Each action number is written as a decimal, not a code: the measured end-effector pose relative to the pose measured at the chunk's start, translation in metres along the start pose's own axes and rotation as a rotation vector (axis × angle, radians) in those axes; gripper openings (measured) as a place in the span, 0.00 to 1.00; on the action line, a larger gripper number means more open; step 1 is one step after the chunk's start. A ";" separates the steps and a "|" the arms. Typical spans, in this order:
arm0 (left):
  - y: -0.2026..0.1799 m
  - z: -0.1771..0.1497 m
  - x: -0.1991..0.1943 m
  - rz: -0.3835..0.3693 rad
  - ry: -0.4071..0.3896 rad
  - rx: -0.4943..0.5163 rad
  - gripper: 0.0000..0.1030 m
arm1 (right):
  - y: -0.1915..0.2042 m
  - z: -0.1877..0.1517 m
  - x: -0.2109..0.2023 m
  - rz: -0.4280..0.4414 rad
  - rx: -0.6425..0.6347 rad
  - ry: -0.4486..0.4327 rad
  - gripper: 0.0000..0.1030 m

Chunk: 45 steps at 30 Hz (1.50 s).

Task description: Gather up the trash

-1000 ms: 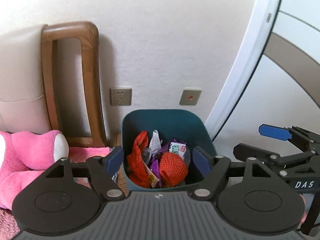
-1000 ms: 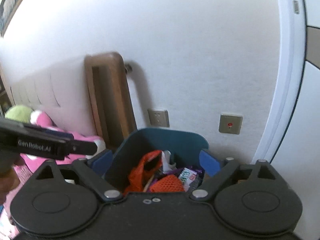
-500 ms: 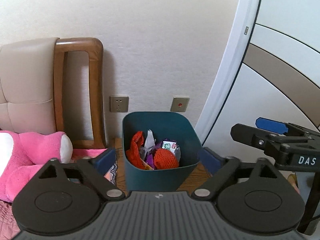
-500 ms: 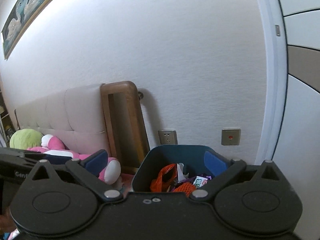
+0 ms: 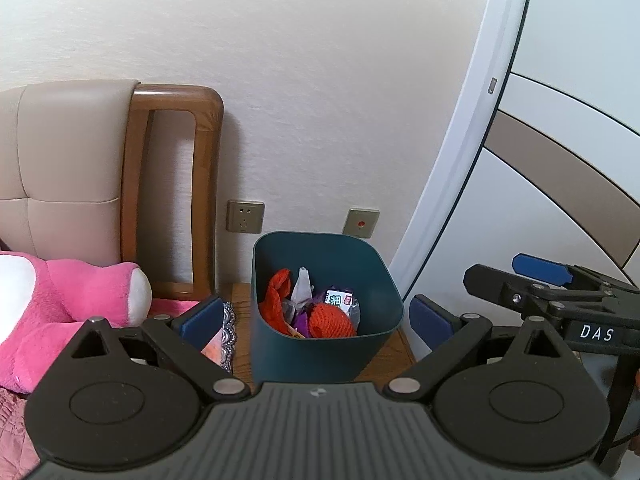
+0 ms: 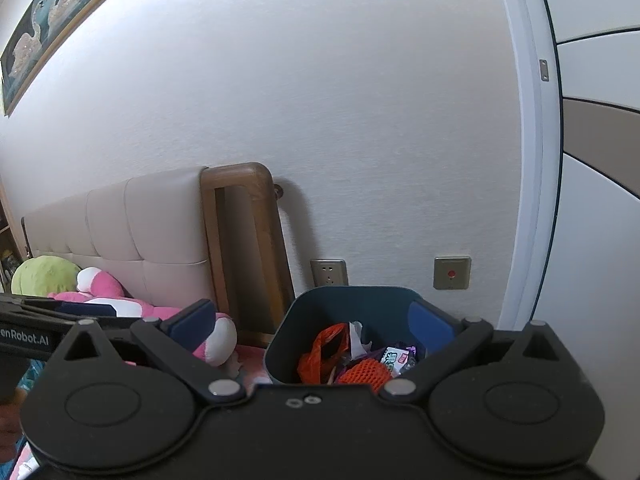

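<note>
A big white wall [image 5: 320, 80] with a fine bumpy skin fills the back. Against it leans a bed headboard [image 5: 60, 168] made of soft, cream, puffy squares, with a smooth brown wooden frame [image 5: 172, 184] with rounded corners. A fluffy pink and white plush toy [image 5: 60, 300] lies on the bed.

A dark blue-green plastic bin [image 5: 320, 344] with rounded corners stands on a small wooden table [image 5: 240, 340], close to the table's back edge by the wall. The trash [image 5: 316, 308] is inside the bin: an orange net ball [image 5: 332, 320], an orange net bag [image 5: 276, 300], a white crumpled wrapper and small shiny packets.

The left tool [image 5: 316, 316] is wide open. Its jaws have just been opening, and nothing is between them. The bin sits further off, seen through the gap. Its pads [image 5: 202, 316] are flat and blue.

The right tool [image 6: 312, 320] is wide open too. Its jaws have also just been opening, and they hold nothing.

Two small square plates sit low on the wall: a grey socket [image 5: 245, 216] and a switch with a red dot [image 5: 362, 223].
</note>
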<state>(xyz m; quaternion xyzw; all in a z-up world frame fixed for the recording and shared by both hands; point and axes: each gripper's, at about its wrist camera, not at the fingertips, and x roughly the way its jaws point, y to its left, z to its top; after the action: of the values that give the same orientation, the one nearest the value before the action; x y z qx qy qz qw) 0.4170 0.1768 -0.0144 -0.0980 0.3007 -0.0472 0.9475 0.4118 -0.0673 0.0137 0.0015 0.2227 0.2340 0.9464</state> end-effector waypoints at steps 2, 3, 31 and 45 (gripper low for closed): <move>-0.001 0.000 -0.001 0.002 -0.003 0.001 0.97 | 0.001 0.000 0.000 0.009 -0.001 0.003 1.00; -0.001 0.000 -0.002 0.005 -0.006 0.004 0.97 | 0.002 0.000 0.000 0.007 -0.004 0.001 1.00; 0.000 -0.005 -0.013 0.017 -0.054 0.024 0.97 | 0.012 0.001 -0.008 0.013 -0.046 -0.035 1.00; -0.004 -0.007 -0.010 0.014 -0.036 0.038 0.97 | 0.011 -0.006 -0.008 -0.002 -0.030 -0.018 1.00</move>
<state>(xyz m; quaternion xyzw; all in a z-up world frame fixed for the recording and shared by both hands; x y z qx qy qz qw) 0.4047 0.1731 -0.0131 -0.0789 0.2832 -0.0444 0.9548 0.3981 -0.0615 0.0127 -0.0111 0.2108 0.2362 0.9485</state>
